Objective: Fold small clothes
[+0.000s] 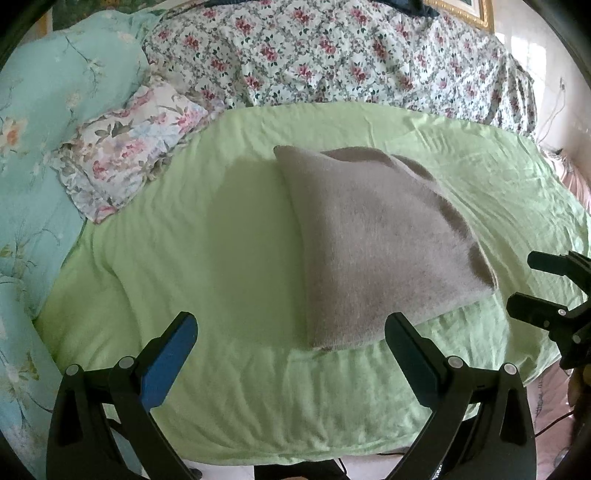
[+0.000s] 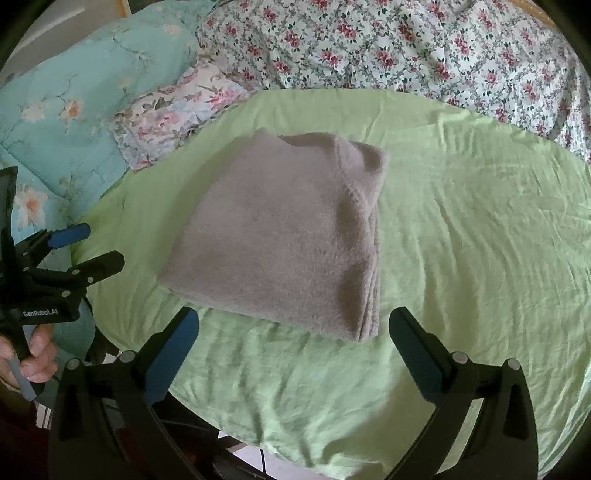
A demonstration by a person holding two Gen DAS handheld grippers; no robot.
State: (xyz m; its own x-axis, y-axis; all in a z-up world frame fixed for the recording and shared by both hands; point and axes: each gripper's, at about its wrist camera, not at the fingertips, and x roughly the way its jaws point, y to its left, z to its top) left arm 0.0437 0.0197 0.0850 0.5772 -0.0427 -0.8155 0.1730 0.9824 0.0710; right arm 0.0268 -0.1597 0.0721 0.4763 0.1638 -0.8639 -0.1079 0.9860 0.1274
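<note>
Green-sheeted bed, floral quilt, gilt frame.

The left tool is held with its two fingers spread wide apart and nothing between them. The right tool is spread just as wide and also holds nothing. In the right wrist view a hand grips the left tool's handle from below, fingers curled round it.
</note>
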